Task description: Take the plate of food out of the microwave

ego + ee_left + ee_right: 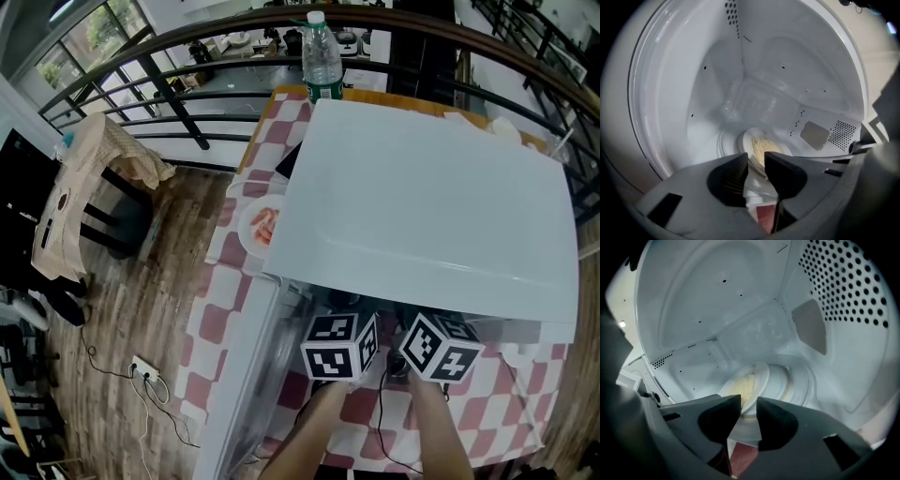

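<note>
A white plate (764, 146) of pale yellow food sits on the glass turntable (790, 380) inside the white microwave (422, 187). In the head view only the two marker cubes show at the oven's front opening, the left cube (339, 345) beside the right cube (441, 347); the jaws are hidden under the oven top. My left gripper (757, 158) is inside the cavity with its jaws slightly apart at the plate's near rim. My right gripper (749, 403) stands the same way, and the plate (746, 383) rim lies in its gap. I see no pad pressing on the plate.
The microwave door (246, 375) hangs open at the lower left. A second plate (261, 225) with reddish food lies on the checkered table (211, 323) left of the oven. A water bottle (322, 56) stands behind it. A chair (94, 187) and railing are further left.
</note>
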`<state>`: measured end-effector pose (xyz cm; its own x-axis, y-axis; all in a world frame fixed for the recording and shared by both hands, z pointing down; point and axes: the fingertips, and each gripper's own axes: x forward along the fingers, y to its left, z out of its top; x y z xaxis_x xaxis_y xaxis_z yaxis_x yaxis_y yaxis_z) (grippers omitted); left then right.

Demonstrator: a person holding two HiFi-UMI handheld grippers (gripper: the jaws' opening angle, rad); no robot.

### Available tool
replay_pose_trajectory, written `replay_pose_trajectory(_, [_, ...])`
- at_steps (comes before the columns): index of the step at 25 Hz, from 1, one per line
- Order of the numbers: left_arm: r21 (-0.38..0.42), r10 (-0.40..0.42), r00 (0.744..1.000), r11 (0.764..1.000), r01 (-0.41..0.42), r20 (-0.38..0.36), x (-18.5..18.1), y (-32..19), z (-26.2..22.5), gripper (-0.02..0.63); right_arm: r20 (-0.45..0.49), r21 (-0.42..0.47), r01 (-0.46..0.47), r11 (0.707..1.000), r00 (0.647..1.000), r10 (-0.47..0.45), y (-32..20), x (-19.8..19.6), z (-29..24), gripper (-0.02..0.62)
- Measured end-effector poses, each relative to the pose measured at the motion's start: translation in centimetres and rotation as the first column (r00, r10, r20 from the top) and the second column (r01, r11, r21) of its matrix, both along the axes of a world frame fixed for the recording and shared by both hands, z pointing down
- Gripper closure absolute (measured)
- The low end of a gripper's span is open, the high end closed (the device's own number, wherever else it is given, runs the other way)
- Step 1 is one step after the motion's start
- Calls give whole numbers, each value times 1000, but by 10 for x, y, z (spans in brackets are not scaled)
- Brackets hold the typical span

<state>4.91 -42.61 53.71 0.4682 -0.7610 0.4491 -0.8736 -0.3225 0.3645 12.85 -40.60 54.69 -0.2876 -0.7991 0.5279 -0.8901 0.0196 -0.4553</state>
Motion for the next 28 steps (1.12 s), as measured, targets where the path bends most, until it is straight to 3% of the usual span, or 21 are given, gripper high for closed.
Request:
replay_pose_trajectory(6, [-13,-1,1000,1000,1,-25,-2,8,1,518,-6,9,5,1000,1000,-5,2,2,-1,489])
replay_pose_trajectory(28, [-53,22,998,998,-26,-65,9,68,-3,517,-31,-3,-16,1000,999,16,54,16,-7,500])
